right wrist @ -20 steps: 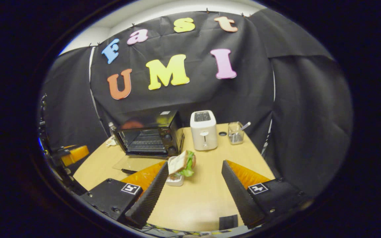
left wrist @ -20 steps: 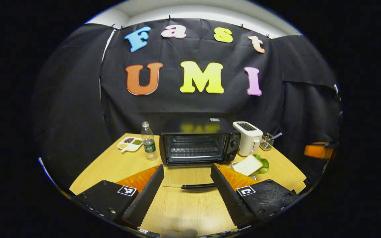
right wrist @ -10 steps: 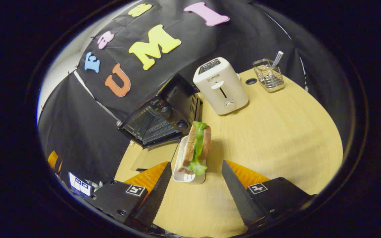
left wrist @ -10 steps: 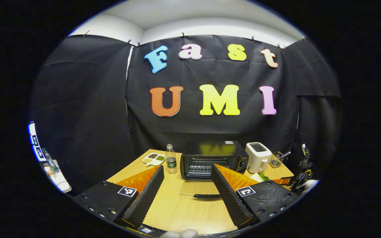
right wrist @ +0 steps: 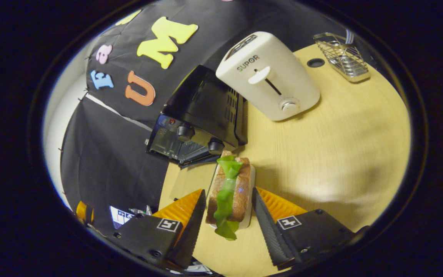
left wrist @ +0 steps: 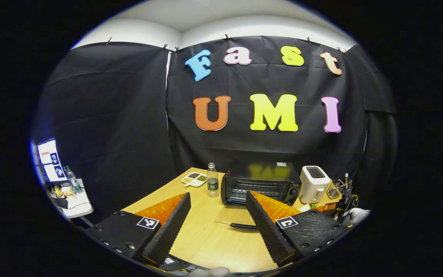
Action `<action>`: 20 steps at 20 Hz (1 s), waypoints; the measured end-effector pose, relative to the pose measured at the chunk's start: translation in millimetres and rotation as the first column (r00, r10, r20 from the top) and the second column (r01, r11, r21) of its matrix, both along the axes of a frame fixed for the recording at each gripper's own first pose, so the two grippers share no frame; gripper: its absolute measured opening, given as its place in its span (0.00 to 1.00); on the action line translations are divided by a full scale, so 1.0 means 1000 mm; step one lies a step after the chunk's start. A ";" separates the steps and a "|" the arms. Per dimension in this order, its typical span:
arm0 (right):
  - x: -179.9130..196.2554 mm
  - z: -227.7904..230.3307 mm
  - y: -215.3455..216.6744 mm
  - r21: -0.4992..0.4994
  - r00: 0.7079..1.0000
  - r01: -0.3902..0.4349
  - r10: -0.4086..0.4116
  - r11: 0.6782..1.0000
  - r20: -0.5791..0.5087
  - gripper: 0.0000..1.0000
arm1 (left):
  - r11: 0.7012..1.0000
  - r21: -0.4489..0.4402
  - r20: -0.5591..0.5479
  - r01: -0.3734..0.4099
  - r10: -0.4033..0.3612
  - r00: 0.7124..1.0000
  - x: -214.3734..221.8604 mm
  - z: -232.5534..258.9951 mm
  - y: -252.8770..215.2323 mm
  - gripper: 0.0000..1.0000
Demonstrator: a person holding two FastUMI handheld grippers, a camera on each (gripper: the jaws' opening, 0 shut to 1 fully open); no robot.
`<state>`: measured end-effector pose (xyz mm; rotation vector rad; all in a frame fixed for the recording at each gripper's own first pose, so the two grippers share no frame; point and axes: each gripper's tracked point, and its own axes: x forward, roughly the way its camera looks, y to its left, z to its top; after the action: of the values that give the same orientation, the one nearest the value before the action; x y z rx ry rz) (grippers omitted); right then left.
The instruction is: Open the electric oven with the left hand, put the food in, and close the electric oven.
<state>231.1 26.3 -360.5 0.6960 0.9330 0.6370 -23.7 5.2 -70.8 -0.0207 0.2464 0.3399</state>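
The black electric oven (left wrist: 262, 184) stands at the back of the wooden table, its glass door (left wrist: 233, 217) folded down flat with the handle toward me. My left gripper (left wrist: 217, 193) hangs open and holds nothing, well back from the oven. In the right gripper view, a sandwich (right wrist: 230, 188) with green lettuce rests on edge in a small white dish (right wrist: 250, 200), just in front of the oven (right wrist: 202, 109). My right gripper (right wrist: 228, 190) is open, one finger close on each side of the sandwich and dish.
A white toaster (right wrist: 271, 77) stands right of the oven, and a wire basket (right wrist: 342, 57) sits farther right. A water bottle (left wrist: 212, 180) and a divided snack dish (left wrist: 193, 179) sit left of the oven. A side table (left wrist: 71, 200) with clutter is far left.
My left gripper drew back and left, away from the open oven. My right gripper dropped toward the sandwich, and its fingers narrowed around it.
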 end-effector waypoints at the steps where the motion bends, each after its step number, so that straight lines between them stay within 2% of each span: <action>1: 0.004 0.002 -0.001 0.006 1.000 0.015 -0.015 1.000 0.006 0.60 | 1.000 -0.007 -0.004 -0.004 0.004 1.000 -0.001 0.000 0.000 0.95; 2: 0.006 0.006 -0.002 0.012 0.999 0.030 -0.030 0.999 0.010 0.42 | 1.000 -0.007 -0.004 -0.007 0.007 1.000 -0.003 -0.001 0.003 0.95; 5: 0.004 0.013 0.001 -0.001 0.999 0.030 -0.030 1.000 0.023 0.34 | 1.000 -0.008 -0.005 0.001 -0.001 1.000 -0.002 -0.002 0.012 0.95; 6: 0.001 0.017 0.001 -0.008 0.999 0.033 -0.033 0.999 0.034 0.34 | 1.000 -0.013 -0.004 0.008 -0.008 1.000 0.001 -0.003 0.015 0.95; 7: 0.001 0.023 0.001 -0.017 0.998 0.047 -0.046 0.999 0.050 0.43 | 1.000 -0.018 0.003 0.017 -0.017 1.000 0.004 -0.004 0.018 0.95; 10: -0.007 0.057 0.003 -0.025 0.989 0.093 -0.090 0.995 0.118 0.42 | 0.997 -0.040 0.010 0.064 -0.064 0.998 0.009 -0.009 0.028 0.95; 13: -0.017 0.102 0.021 0.021 0.968 0.168 -0.169 0.986 0.185 0.42 | 0.990 -0.037 -0.023 0.136 -0.137 0.990 0.015 -0.023 0.042 0.95; 14: -0.020 0.114 0.032 0.053 0.959 0.196 -0.203 0.979 0.197 0.33 | 0.986 -0.042 -0.031 0.164 -0.165 0.986 0.014 -0.026 0.047 0.95; 15: -0.021 0.126 0.045 0.092 0.947 0.230 -0.245 0.969 0.206 0.42 | 0.981 -0.042 -0.033 0.187 -0.189 0.981 0.016 -0.027 0.052 0.95; 17: -0.023 0.139 0.073 0.167 0.924 0.296 -0.326 0.940 0.200 0.42 | 0.973 -0.039 -0.051 0.229 -0.231 0.972 0.020 -0.031 0.061 0.95; 18: -0.024 0.140 0.088 0.202 0.909 0.336 -0.373 0.920 0.186 0.42 | 0.969 -0.034 -0.054 0.247 -0.248 0.967 0.024 -0.028 0.066 1.00; 19: -0.023 0.141 0.102 0.234 0.890 0.377 -0.420 0.896 0.175 0.34 | 0.965 -0.030 -0.054 0.261 -0.262 0.963 0.027 -0.026 0.069 0.95; 20: -0.021 0.141 0.119 0.266 0.868 0.418 -0.468 0.869 0.166 0.42 | 0.960 -0.028 -0.048 0.280 -0.281 0.958 0.029 -0.024 0.072 0.95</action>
<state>210.4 145.0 -219.5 0.9820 0.4639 0.3950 5.3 77.1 -94.8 0.0024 0.3005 0.0548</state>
